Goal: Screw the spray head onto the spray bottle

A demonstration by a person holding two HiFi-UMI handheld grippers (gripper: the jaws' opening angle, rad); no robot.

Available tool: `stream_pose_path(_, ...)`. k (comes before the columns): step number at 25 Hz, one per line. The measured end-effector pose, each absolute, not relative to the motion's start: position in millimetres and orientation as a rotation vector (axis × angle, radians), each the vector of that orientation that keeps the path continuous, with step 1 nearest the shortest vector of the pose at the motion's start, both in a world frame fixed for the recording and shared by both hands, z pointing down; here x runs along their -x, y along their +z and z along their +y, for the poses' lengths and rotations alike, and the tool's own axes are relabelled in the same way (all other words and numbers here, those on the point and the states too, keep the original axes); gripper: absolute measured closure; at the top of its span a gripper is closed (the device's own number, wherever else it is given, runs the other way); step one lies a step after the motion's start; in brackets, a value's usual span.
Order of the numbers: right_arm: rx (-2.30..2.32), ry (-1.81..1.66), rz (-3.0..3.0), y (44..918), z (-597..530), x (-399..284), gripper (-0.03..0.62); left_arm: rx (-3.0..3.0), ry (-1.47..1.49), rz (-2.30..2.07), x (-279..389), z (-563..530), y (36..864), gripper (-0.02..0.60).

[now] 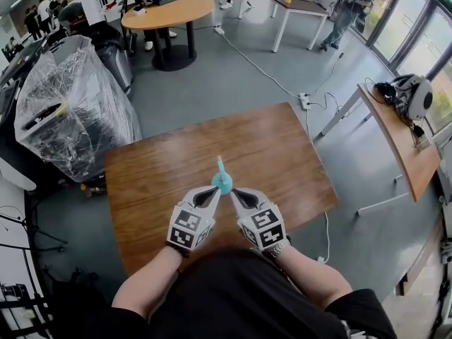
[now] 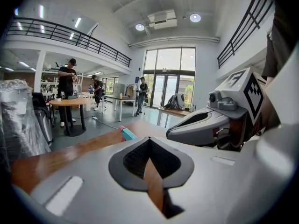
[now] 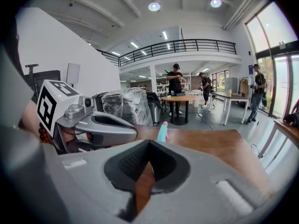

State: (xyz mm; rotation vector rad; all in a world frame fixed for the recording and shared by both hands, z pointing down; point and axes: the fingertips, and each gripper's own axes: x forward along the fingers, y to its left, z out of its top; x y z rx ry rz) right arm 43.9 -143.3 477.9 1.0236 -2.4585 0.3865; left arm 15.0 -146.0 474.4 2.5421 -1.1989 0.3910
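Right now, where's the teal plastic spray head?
Head view: the teal plastic spray head is centre frame over the brown wooden table, between the tips of the left gripper and right gripper, its thin end pointing away from the person.

left gripper (image 2: 149, 140): tips together | teal spray head (image 2: 127, 133) just beyond | right gripper (image 2: 180, 130) close alongside | wooden table (image 2: 70, 154) beneath

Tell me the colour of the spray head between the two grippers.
Turquoise. The spray head shows best in the head view.
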Motion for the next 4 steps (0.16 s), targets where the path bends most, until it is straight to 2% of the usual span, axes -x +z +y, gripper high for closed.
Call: stream_pose_path(4, -1.024, 0.384, -2.460, 478.2, -146.0, -44.0, 0.602, -2.542, 0.389, -1.204, -15.4, -149.2, 474.4, 0.566)
